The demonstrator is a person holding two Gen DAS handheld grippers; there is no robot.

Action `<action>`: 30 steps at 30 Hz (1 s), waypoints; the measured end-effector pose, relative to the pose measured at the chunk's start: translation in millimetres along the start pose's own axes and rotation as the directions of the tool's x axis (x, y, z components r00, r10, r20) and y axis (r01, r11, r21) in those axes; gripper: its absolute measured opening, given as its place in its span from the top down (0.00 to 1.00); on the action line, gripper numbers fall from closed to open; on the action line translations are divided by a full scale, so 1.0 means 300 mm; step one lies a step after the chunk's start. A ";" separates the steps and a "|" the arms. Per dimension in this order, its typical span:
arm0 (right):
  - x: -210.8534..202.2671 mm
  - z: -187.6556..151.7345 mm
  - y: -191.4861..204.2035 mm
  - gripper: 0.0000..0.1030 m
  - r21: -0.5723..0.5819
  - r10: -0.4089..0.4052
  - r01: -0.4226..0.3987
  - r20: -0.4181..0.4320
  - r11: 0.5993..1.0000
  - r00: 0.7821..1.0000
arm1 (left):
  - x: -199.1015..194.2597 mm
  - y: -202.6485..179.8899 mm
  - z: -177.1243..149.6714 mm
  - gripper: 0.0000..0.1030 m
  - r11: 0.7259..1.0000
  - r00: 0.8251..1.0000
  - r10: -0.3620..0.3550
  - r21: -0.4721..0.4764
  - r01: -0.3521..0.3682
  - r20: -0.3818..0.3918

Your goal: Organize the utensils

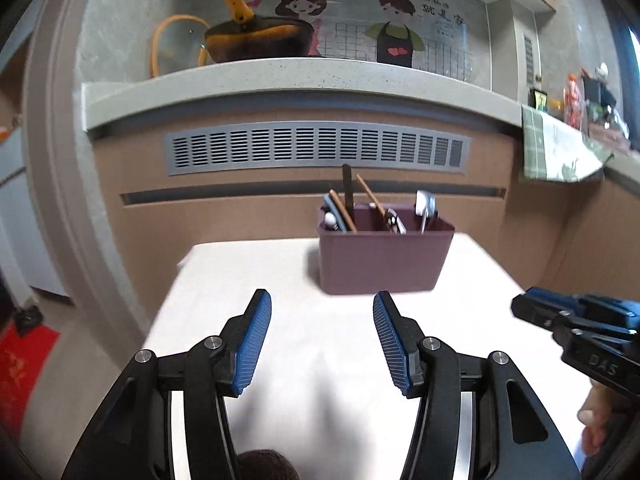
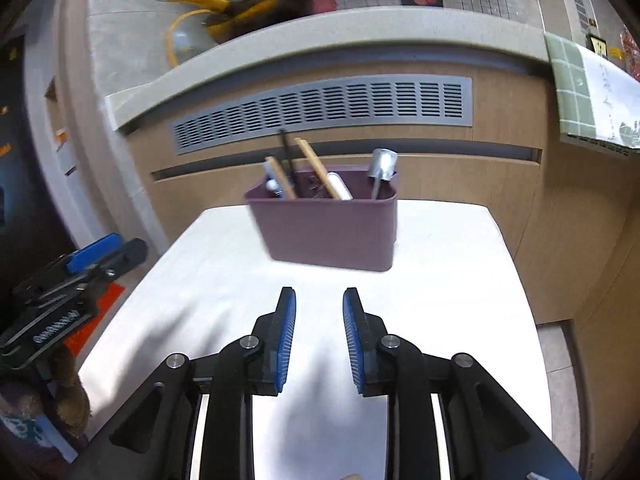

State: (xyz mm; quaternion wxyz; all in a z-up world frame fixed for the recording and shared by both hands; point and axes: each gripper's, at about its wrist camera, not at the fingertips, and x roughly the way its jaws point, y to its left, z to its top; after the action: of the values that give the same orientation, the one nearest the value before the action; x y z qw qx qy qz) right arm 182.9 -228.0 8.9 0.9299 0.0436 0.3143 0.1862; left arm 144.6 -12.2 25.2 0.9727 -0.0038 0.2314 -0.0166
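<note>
A maroon utensil holder [image 1: 386,258] stands at the far side of the white table [image 1: 280,280], and it also shows in the right wrist view [image 2: 326,230]. Several utensils stand in it: wooden chopsticks [image 1: 370,196], a dark handle [image 1: 347,188] and a metal spoon [image 1: 425,204]. My left gripper [image 1: 322,308] is open and empty, hovering over the table short of the holder. My right gripper [image 2: 319,304] is open and empty, also short of the holder. Each gripper shows in the other's view, the right [image 1: 576,320] and the left [image 2: 80,268].
Behind the table is a wooden counter front with a grey vent grille [image 1: 316,148]. On the counter above sit a pan with a yellow handle [image 1: 256,38] and a green checked cloth [image 1: 556,144]. A red mat [image 1: 24,368] lies on the floor at left.
</note>
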 end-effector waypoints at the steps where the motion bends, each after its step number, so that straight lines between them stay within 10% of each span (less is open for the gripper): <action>1: -0.027 -0.015 0.013 0.77 -0.005 -0.011 0.011 0.011 1.000 1.000 | -0.014 -0.003 -0.005 0.48 1.000 1.000 0.003 0.001 -0.003 0.000; 30: -0.111 -0.086 0.043 0.76 -0.041 -0.102 0.104 0.037 0.994 0.994 | -0.052 0.016 -0.051 0.48 0.998 0.998 -0.030 -0.062 0.027 -0.054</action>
State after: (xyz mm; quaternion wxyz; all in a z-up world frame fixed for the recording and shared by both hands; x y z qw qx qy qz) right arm 138.8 -229.3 9.7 0.9443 0.0106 0.2958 0.1438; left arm 123.9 -6.8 18.6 0.9651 -0.0366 0.2583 -0.0236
